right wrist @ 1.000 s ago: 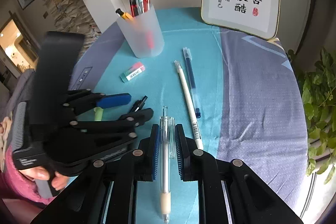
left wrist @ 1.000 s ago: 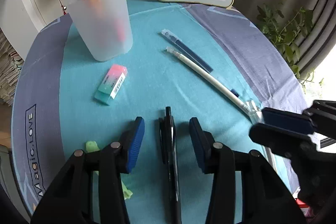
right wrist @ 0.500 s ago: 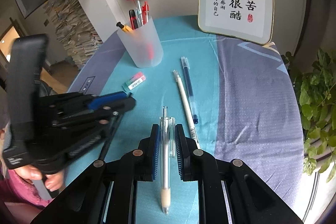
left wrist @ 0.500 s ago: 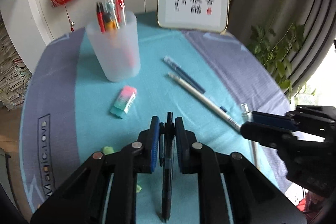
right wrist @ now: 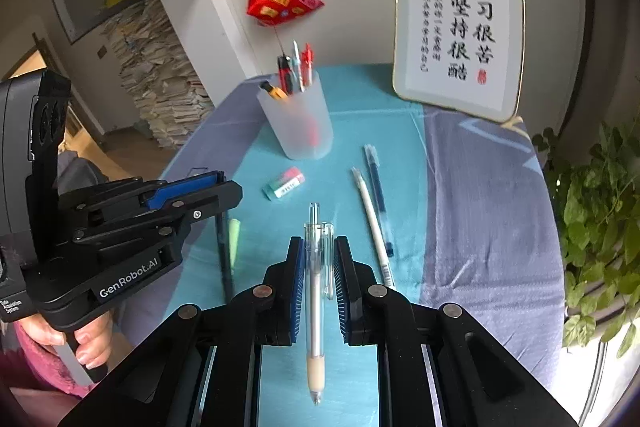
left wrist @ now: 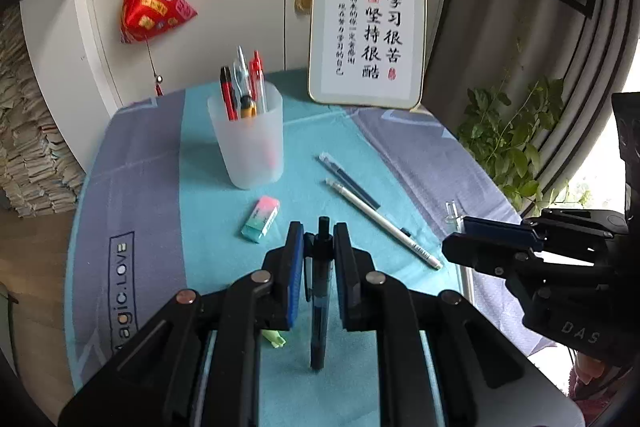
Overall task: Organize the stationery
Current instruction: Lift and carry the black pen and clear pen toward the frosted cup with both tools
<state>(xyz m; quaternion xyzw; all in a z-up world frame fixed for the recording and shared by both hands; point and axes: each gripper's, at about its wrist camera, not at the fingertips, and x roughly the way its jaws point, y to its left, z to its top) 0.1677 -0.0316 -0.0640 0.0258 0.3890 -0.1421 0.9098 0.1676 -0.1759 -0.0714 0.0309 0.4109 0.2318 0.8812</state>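
My left gripper [left wrist: 317, 239] is shut on a black pen [left wrist: 319, 291] and holds it above the table. My right gripper [right wrist: 317, 251] is shut on a clear pen [right wrist: 316, 291] with a beige grip, also held in the air. A frosted pen cup [left wrist: 250, 143] with several pens stands at the back; it also shows in the right wrist view [right wrist: 298, 117]. A white pen [left wrist: 380, 221] and a dark blue pen [left wrist: 348, 179] lie side by side right of the cup. A pink-green eraser [left wrist: 261, 219] lies in front of the cup.
A framed calligraphy board [left wrist: 366, 37] leans at the table's back. A red pouch [left wrist: 154, 5] hangs on the wall. A small green piece [right wrist: 234, 233] lies on the cloth near the left gripper [right wrist: 192, 193]. A plant [left wrist: 508, 143] stands right of the table.
My left gripper closed on the black pen and lifted it off the cloth. Both grippers rose and pulled back, the right one still holding the clear pen.
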